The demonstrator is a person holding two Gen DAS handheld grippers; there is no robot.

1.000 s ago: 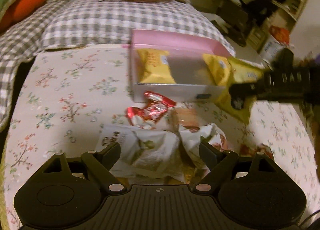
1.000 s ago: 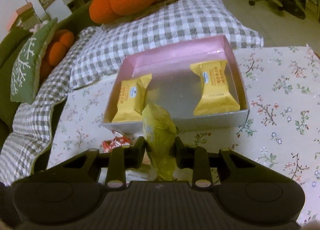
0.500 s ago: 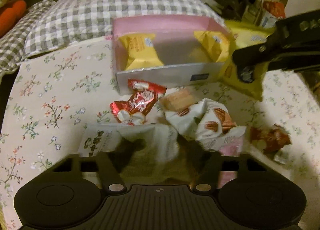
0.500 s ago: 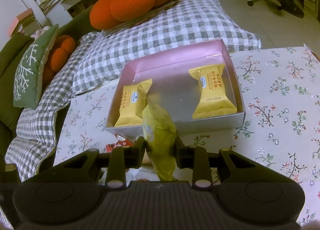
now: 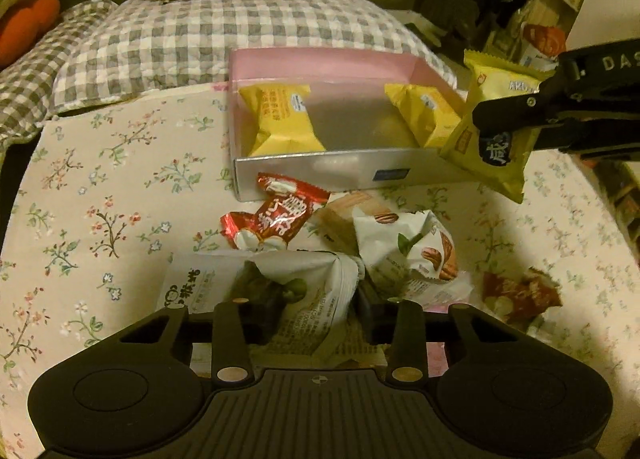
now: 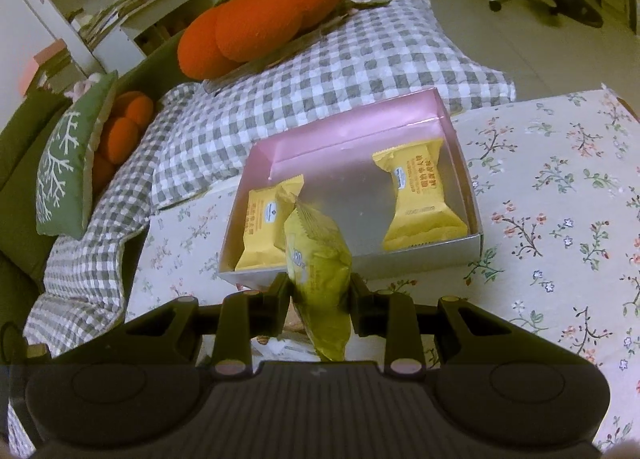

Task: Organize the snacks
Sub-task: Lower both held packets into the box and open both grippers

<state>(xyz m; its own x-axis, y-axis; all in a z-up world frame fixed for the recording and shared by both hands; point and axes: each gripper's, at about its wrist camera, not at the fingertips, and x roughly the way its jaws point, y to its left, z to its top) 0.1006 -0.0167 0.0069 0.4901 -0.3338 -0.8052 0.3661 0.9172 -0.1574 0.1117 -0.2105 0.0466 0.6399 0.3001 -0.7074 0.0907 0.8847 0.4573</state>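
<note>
Right gripper [image 6: 320, 291] pinches yellow pack [image 6: 318, 259], box [image 6: 404, 259] just ahead. Advice: carry forward over near wall, release into bare middle between two packs. Left gripper [image 5: 310, 319] clamps white pack [image 5: 308, 299] in pile; lift clear.

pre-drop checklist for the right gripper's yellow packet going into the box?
1. Grasp: right gripper shut on the olive-yellow packet, held edge-up. Ok.
2. Position: packet is near the front wall of the pink box, at its front edge; in the left wrist view it hangs outside the box's right corner. Not ok yet.
3. Landing space: bare floor between the two yellow snacks in the box. Ok.
4. Other gripper: left gripper sits low at the white wrapper in the loose pile, away from the box. Ok.
5. Left grasp: fingertips hidden. Cannot tell.
</note>
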